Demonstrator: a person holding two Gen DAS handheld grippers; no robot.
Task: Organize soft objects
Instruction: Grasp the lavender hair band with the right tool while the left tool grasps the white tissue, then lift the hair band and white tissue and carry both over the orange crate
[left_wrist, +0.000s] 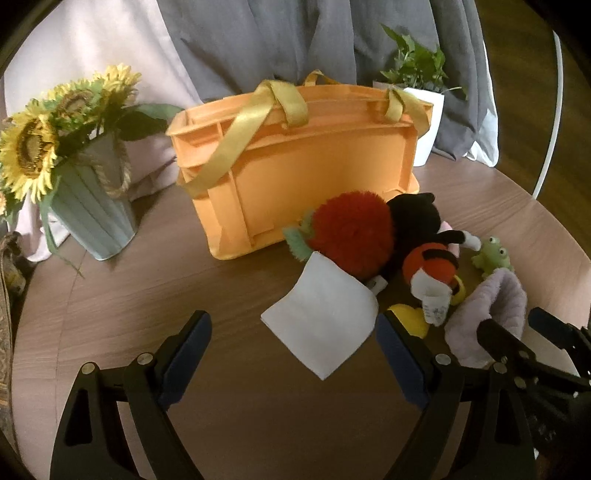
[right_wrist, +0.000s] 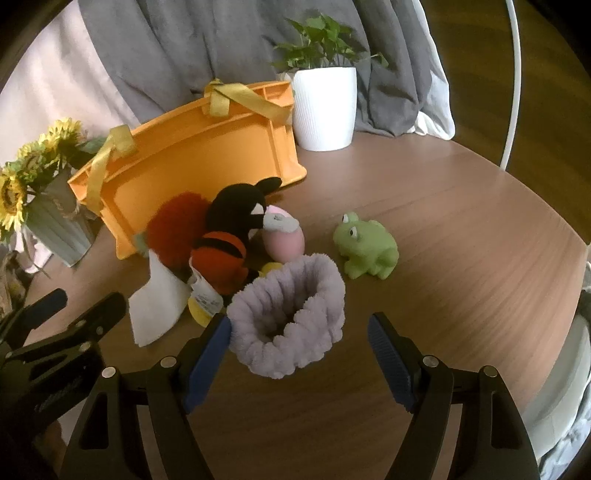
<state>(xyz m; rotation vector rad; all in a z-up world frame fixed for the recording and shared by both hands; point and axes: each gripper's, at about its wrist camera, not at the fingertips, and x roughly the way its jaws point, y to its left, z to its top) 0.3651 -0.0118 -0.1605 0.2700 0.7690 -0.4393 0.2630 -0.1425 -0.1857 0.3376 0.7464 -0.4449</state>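
Lavender plush ring (right_wrist: 291, 325), lying on round table (right_wrist: 443, 229) with its opening up, directly ahead between spread, empty fingers of right gripper (right_wrist: 299, 354); left gripper (left_wrist: 295, 350), equally spread, fronts white cloth (left_wrist: 321, 317).

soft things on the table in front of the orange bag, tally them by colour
red: 1, fuzzy red plush ball
black and orange: 1, black and orange plush doll
green: 1, green frog toy
lilac: 1, lilac fluffy fabric ring
white: 1, white folded cloth
pink: 1, pink egg-shaped toy
yellow: 1, yellow toy, mostly hidden
total: 7
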